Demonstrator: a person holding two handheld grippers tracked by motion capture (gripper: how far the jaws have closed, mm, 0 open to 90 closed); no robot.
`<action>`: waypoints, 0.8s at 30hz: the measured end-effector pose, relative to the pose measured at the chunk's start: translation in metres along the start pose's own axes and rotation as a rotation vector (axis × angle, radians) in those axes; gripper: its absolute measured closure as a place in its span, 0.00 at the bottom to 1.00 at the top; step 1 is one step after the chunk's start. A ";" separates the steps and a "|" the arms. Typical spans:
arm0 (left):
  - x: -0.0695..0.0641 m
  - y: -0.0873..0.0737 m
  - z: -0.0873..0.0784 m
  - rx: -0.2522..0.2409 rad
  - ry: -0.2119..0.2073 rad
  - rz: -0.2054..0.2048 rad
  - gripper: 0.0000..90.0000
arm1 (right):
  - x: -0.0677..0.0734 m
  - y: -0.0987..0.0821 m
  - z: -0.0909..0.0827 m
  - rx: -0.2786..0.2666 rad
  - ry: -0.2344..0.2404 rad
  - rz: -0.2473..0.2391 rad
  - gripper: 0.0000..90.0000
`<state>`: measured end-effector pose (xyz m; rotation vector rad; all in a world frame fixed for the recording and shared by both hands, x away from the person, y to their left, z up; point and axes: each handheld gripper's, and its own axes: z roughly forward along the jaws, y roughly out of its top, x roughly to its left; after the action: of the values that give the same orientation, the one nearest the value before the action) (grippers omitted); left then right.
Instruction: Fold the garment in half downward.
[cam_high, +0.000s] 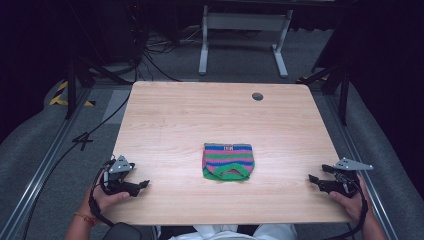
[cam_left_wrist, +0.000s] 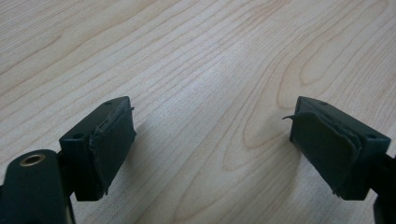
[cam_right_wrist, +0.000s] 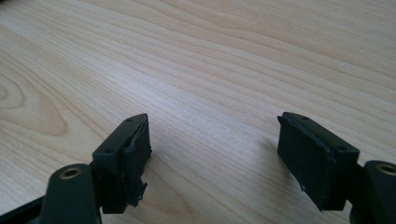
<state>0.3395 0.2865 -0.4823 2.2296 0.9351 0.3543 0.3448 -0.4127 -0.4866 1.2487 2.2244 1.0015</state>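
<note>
A small knitted garment (cam_high: 228, 161) with pink, blue and green stripes lies folded flat near the middle of the wooden table (cam_high: 200, 120). My left gripper (cam_high: 145, 184) rests low at the table's front left, held in a hand, well to the left of the garment. In the left gripper view its jaws (cam_left_wrist: 210, 135) stand wide apart over bare wood, so it is open. My right gripper (cam_high: 311, 177) sits at the front right, pointing toward the garment from a distance. It is open too, with only table surface between its fingers (cam_right_wrist: 212, 140).
A round grommet hole (cam_high: 257, 96) sits near the table's far edge. Beyond the table stand a white desk frame (cam_high: 243, 35) and dark tripod legs on grey carpet. Cables trail on the floor at the left.
</note>
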 end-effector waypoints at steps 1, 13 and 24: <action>0.000 0.001 0.000 0.009 0.001 -0.005 0.16 | 0.000 0.000 0.000 0.000 0.000 0.001 0.29; 0.006 0.010 0.006 0.035 -0.047 0.053 0.14 | 0.000 0.000 0.000 -0.002 -0.004 0.005 0.29; 0.006 0.011 0.007 0.032 -0.053 0.049 0.14 | 0.000 0.000 0.000 -0.001 -0.005 0.010 0.29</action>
<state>0.3530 0.2822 -0.4802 2.2828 0.8652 0.3029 0.3444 -0.4131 -0.4867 1.2614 2.2159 1.0025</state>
